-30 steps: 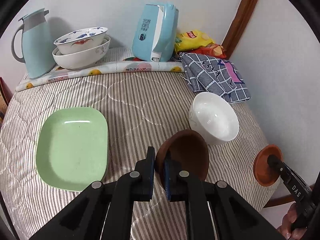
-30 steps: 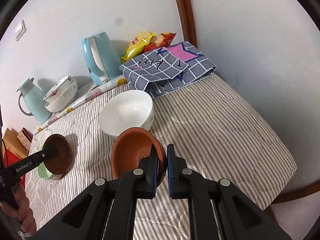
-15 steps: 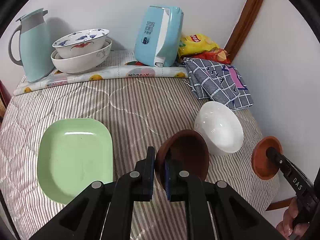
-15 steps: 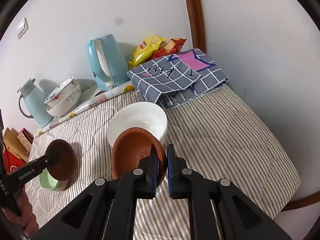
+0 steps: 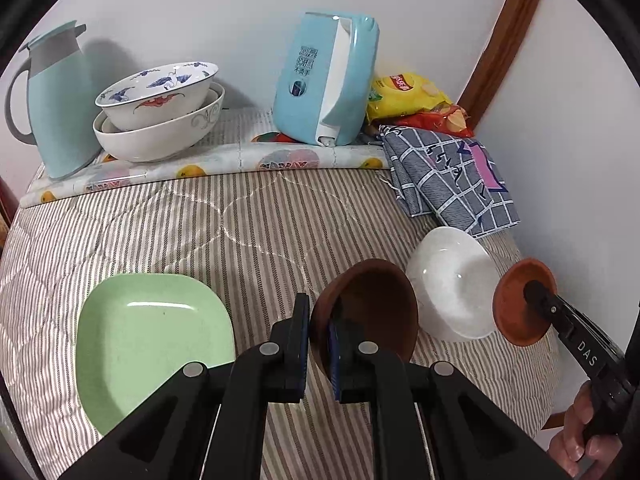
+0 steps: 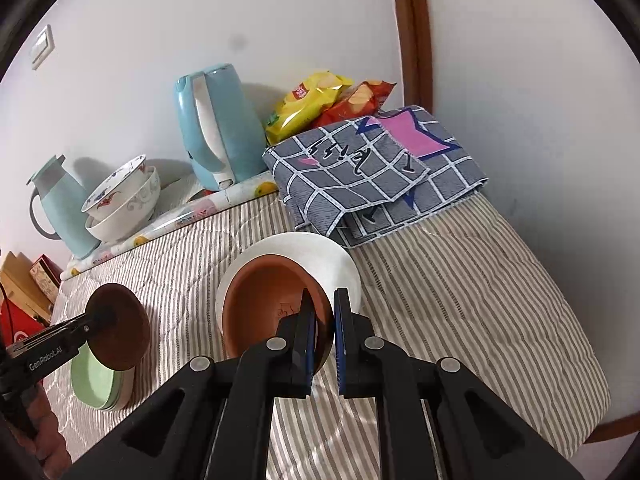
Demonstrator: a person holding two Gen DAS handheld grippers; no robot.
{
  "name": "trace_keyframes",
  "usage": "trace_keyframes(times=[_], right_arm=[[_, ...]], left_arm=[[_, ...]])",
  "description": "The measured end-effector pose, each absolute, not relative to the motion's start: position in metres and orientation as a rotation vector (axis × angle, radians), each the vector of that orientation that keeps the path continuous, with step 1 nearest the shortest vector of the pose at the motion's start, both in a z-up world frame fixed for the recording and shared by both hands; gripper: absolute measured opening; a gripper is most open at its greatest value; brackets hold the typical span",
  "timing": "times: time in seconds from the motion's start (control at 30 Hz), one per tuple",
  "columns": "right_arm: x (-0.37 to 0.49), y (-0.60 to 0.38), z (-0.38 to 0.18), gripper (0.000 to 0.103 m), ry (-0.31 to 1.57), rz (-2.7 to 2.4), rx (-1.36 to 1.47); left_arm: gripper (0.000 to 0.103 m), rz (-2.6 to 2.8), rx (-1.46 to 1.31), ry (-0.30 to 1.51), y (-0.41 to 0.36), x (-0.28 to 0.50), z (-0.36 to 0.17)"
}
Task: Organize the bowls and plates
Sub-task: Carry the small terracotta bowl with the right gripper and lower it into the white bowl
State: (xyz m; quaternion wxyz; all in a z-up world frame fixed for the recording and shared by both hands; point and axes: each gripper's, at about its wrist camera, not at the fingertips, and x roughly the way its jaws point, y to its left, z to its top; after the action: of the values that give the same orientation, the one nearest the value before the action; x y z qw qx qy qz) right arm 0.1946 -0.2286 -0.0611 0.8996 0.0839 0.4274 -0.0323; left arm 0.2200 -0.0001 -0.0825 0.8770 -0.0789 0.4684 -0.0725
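My left gripper [image 5: 320, 320] is shut on the rim of a dark brown bowl [image 5: 372, 308], held tilted above the striped tablecloth, between a green plate [image 5: 148, 344] and a white bowl [image 5: 452, 280]. In the right wrist view the same dark brown bowl [image 6: 120, 328] hangs above the green plate [image 6: 96, 384]. My right gripper [image 6: 324, 312] is shut on the rim of a terracotta bowl [image 6: 268, 304], which hangs just in front of and partly over the white bowl [image 6: 332, 260]. The left wrist view shows the terracotta bowl [image 5: 516, 308] right beside the white bowl.
Two patterned bowls [image 5: 160, 120] are stacked at the back left beside a pale blue jug [image 5: 56, 100]. A blue kettle [image 5: 328, 76], snack bags [image 5: 408, 96] and a folded checked cloth [image 5: 448, 176] line the back right. The wall and table edge [image 6: 592, 364] close the right side.
Both grippers have moved forward over the table with their bowls. The terracotta bowl has come up to the white bowl and now overlaps it in the right wrist view.
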Motion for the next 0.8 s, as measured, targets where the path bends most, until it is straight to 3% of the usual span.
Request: trace_keyframes(times=[0.8], right_arm=[[0.245, -0.216, -0.108, 0.009, 0.980, -0.072, 0.133]], left_arm=[[0.009, -0.144, -0.161, 1.023, -0.001, 0.253, -0.108]])
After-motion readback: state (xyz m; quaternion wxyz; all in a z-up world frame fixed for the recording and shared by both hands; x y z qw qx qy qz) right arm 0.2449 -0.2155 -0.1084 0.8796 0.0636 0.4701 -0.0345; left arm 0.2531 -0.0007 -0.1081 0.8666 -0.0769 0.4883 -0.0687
